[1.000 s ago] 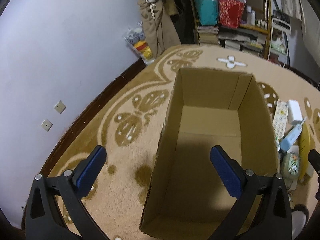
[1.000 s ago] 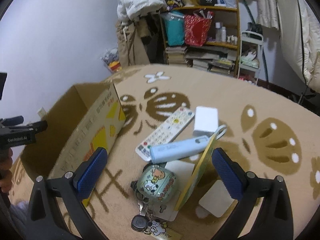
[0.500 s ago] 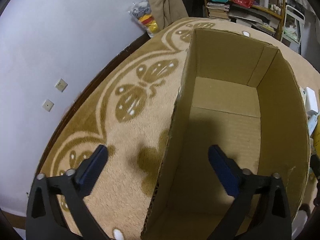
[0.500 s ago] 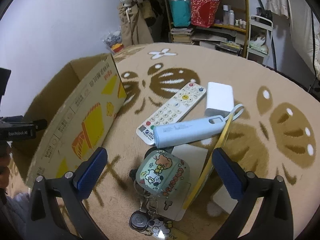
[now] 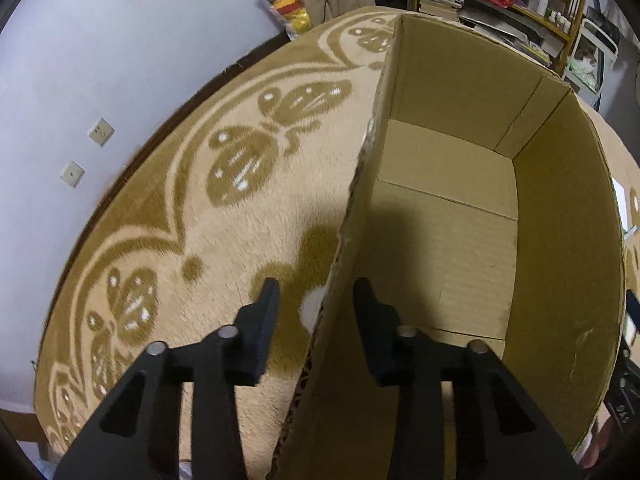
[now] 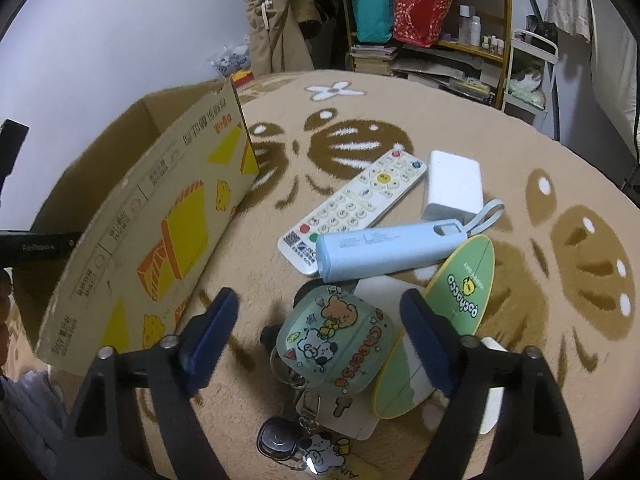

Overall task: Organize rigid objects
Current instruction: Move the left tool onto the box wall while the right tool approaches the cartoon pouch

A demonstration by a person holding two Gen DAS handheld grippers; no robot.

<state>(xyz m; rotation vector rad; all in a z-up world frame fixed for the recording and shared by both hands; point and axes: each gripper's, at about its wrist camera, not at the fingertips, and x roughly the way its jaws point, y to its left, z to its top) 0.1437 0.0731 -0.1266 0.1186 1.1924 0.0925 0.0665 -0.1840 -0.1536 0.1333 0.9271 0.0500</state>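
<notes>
Now the left gripper [image 5: 316, 300] is closing astride the cardboard box's [image 5: 560, 240] near-left wall, pads not yet pressing; thin, stiff, light board. Right gripper [image 6: 320, 312] is closing around the green pouch [image 6: 334, 340] near the remote [image 6: 356, 204]; probably light, slick, best pinched across its sides.

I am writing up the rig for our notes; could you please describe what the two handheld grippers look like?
Both are matte black plastic. The left gripper and right gripper each have two angular fingers with triangular cut-outs and silver pivot pins. The right gripper's pads are textured dark blue. No cables show.
</notes>
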